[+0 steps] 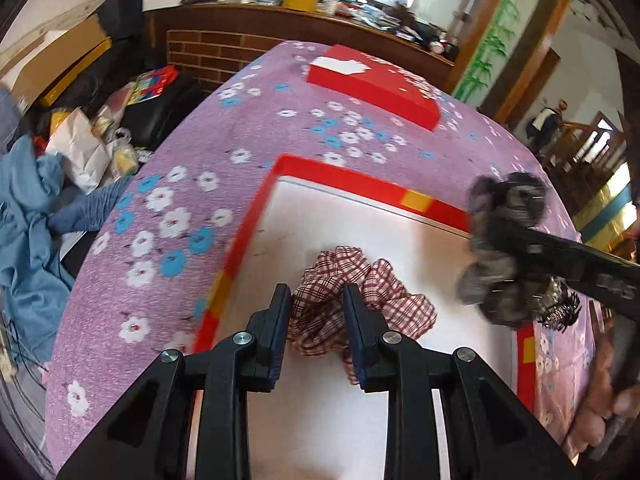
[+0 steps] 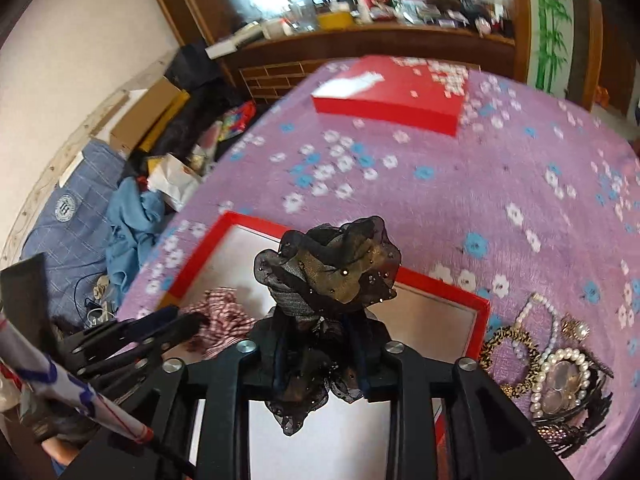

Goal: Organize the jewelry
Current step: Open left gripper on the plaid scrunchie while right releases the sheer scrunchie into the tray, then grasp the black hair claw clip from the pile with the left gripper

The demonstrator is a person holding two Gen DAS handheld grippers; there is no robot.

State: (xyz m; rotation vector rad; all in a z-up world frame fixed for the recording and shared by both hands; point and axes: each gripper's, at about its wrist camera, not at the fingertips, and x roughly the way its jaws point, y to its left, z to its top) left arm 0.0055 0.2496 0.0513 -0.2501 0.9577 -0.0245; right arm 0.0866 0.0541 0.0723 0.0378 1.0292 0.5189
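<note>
A red plaid scrunchie [image 1: 384, 300] lies between the fingers of my left gripper [image 1: 316, 294], which is shut on it just over the white floor of the open red box [image 1: 340, 176]. At the box's right rim, my right gripper [image 1: 492, 236] carries a black sheer scrunchie [image 1: 508, 200], blurred here. In the right wrist view this black scrunchie [image 2: 332, 264] bunches up between the fingers of my right gripper [image 2: 318, 332] and fills the gap, above the box [image 2: 440, 284]. The left gripper [image 2: 176, 324] and the plaid scrunchie [image 2: 224, 316] show at lower left.
The box's red lid [image 2: 392, 92] lies at the far side of the purple flowered cloth [image 2: 440, 184]. A heap of pearl bracelets, a leopard bangle and hair claws [image 2: 552, 360] sits right of the box. Past the table's left edge are clothes and bags [image 1: 80, 152].
</note>
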